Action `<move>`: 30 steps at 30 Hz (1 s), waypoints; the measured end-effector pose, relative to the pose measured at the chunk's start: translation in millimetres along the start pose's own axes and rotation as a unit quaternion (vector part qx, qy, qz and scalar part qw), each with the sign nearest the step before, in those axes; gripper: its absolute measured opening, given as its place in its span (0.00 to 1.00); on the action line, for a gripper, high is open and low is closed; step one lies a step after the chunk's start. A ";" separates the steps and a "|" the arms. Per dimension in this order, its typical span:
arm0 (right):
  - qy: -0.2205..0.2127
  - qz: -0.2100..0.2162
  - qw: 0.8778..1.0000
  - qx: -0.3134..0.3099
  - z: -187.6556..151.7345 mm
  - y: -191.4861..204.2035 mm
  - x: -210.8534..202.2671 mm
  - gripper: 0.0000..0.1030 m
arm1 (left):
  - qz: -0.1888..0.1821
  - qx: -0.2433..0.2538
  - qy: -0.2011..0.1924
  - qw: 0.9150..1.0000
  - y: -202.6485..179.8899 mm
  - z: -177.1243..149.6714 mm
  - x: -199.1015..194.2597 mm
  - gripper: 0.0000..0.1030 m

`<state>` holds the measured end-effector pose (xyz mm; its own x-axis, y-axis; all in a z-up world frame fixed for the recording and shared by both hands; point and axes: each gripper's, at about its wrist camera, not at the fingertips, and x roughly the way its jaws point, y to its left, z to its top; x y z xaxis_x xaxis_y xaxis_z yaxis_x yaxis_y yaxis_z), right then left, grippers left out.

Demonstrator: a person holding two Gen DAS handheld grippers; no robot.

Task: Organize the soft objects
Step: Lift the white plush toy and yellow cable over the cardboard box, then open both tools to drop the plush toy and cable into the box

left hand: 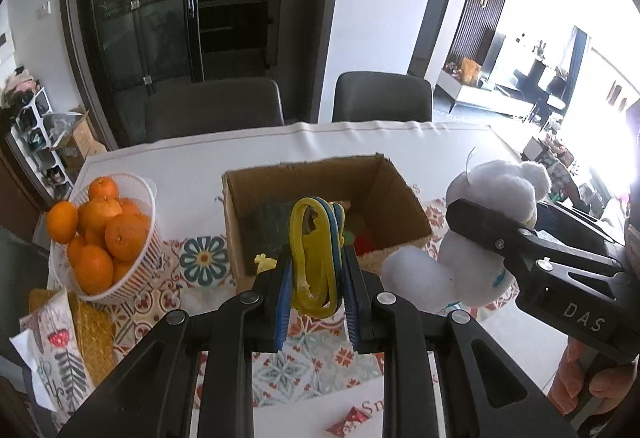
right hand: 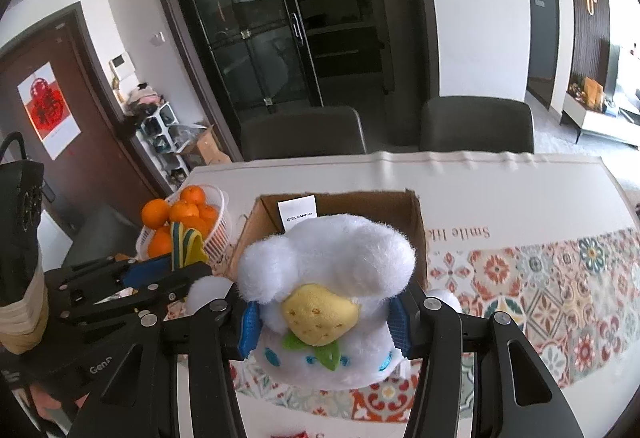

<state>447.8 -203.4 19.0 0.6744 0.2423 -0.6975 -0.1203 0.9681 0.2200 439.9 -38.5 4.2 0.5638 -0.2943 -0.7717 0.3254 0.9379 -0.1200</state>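
Plush toy (right hand: 326,278): fluffy white (yellow strawberry on front).

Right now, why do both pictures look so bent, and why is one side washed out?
Left wrist view: fisheye lens curves the cardboard box and table edges; window light at right blows out the room beside the white plush toy. Right wrist view: same bending, dark corners, milder glare; plush toy sharp.

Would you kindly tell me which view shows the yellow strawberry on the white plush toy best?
The right wrist view: the yellow strawberry faces it, centred on the white plush toy. The left wrist view shows only the toy's side; the strawberry is hidden.
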 end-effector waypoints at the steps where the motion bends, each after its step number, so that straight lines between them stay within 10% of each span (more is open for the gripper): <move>1: -0.002 0.002 1.000 0.000 4.3 -0.7 2.3 0.50 | 0.002 -0.001 -0.001 1.000 1.1 3.8 1.6 0.23; 30: 0.085 0.015 0.996 0.014 44.3 -33.5 127.8 0.51 | -0.009 -0.024 0.087 0.996 29.1 46.6 115.9 0.25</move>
<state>570.3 -207.8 -47.2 0.5380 0.2801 -0.7951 -0.1167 0.9589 0.2588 550.1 -53.8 -59.6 0.4171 -0.2779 -0.8654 0.2954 0.9419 -0.1601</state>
